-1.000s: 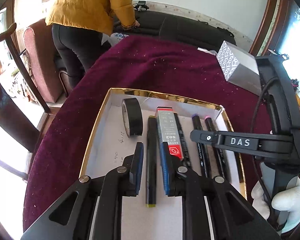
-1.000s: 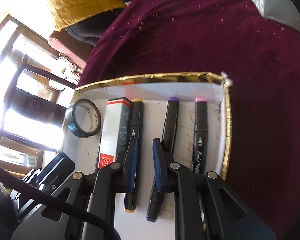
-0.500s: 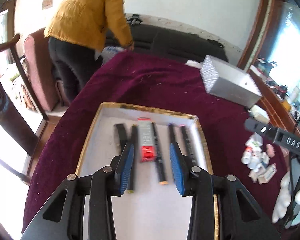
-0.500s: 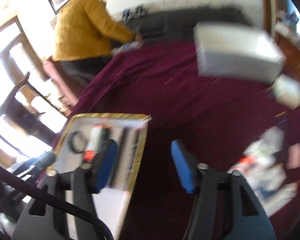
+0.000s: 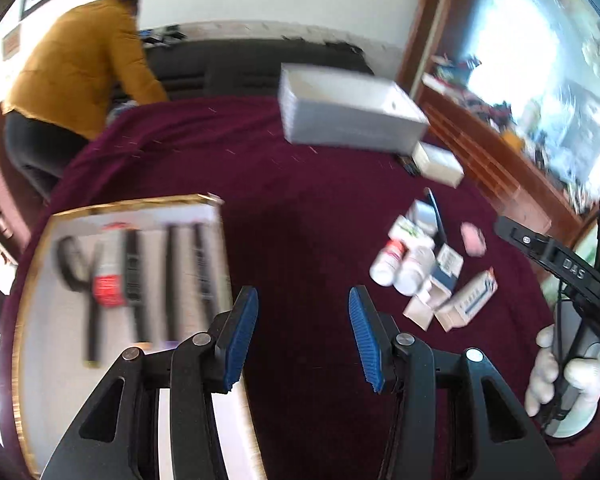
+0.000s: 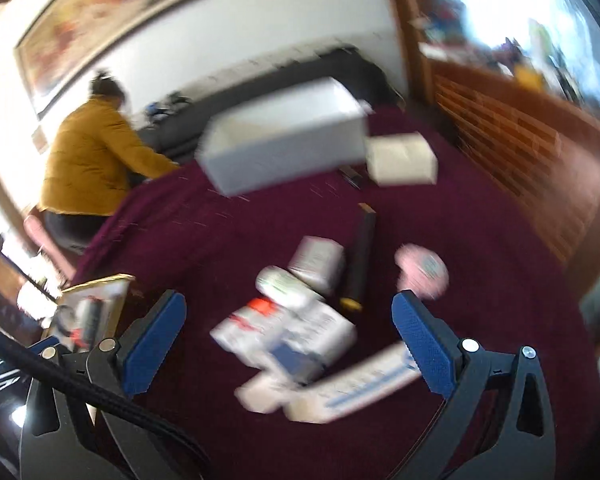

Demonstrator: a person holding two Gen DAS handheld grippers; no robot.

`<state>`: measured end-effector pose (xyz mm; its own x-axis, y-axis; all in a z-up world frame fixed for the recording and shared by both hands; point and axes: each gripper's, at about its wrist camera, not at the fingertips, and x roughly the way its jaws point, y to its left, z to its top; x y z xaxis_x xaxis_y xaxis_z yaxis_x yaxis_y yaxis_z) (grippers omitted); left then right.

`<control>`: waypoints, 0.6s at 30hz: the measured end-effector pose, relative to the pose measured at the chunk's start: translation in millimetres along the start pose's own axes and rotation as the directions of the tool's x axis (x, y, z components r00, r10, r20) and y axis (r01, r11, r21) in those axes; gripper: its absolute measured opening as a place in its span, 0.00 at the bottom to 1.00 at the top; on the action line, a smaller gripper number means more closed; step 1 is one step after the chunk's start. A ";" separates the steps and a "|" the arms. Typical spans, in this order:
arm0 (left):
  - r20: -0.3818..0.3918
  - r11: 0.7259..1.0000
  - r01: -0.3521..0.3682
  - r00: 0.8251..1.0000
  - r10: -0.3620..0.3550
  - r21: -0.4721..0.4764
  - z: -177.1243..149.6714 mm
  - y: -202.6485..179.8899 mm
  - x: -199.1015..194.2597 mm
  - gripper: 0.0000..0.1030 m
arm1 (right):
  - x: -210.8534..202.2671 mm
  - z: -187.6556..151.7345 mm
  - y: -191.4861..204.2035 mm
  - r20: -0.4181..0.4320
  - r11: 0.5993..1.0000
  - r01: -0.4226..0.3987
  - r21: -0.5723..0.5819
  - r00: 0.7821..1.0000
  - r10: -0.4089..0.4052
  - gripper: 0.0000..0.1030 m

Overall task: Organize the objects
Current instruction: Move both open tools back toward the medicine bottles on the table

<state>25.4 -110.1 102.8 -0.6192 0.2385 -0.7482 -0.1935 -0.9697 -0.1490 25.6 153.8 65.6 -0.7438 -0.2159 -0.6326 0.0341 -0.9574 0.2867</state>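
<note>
A gold-rimmed white tray (image 5: 36,264) lies at the left and holds a black tape roll (image 5: 69,260), a red-and-grey box (image 5: 107,276) and several dark markers (image 5: 180,280). My left gripper (image 5: 302,334) is open and empty over the maroon cloth, right of the tray. A loose heap of bottles and small boxes (image 5: 424,272) lies to the right. My right gripper (image 6: 288,344) is wide open and empty above this heap (image 6: 292,332). A dark marker (image 6: 360,260) and a pink object (image 6: 422,270) lie beside the heap. The tray corner (image 6: 96,288) shows at the left.
A large white box (image 5: 348,112) and a smaller white box (image 5: 438,162) stand at the far side of the cloth-covered table (image 5: 300,208). A person in a yellow jacket (image 5: 80,60) bends over at the back left. A wooden cabinet (image 6: 520,152) is at the right.
Both grippers have swung right, away from the tray and markers, and opened wider. The right gripper now hangs over the heap of bottles and boxes.
</note>
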 end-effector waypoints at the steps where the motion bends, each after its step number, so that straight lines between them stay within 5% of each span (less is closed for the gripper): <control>1: -0.017 1.000 -0.003 1.000 0.003 0.015 0.6 -10.1 11.8 0.40 | 7.1 -5.3 -12.3 -0.001 0.999 0.018 0.032 1.000 -0.018 1.00; 10: -0.013 0.969 -0.107 0.994 0.112 0.225 13.2 -76.0 85.5 0.40 | 15.7 -15.8 -80.8 0.045 0.976 -0.050 0.213 0.998 0.041 1.00; 18: -0.029 0.949 -0.071 0.996 0.084 0.307 31.6 -101.0 132.3 0.40 | 4.0 -14.2 -83.2 0.107 0.969 -0.117 0.217 0.990 0.096 1.00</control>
<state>-61.0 21.0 39.3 -0.6110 0.1544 -0.7764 -0.3733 -0.9211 0.1106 29.3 229.9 29.0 -0.8044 -0.2845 -0.5215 -0.0246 -0.8612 0.5077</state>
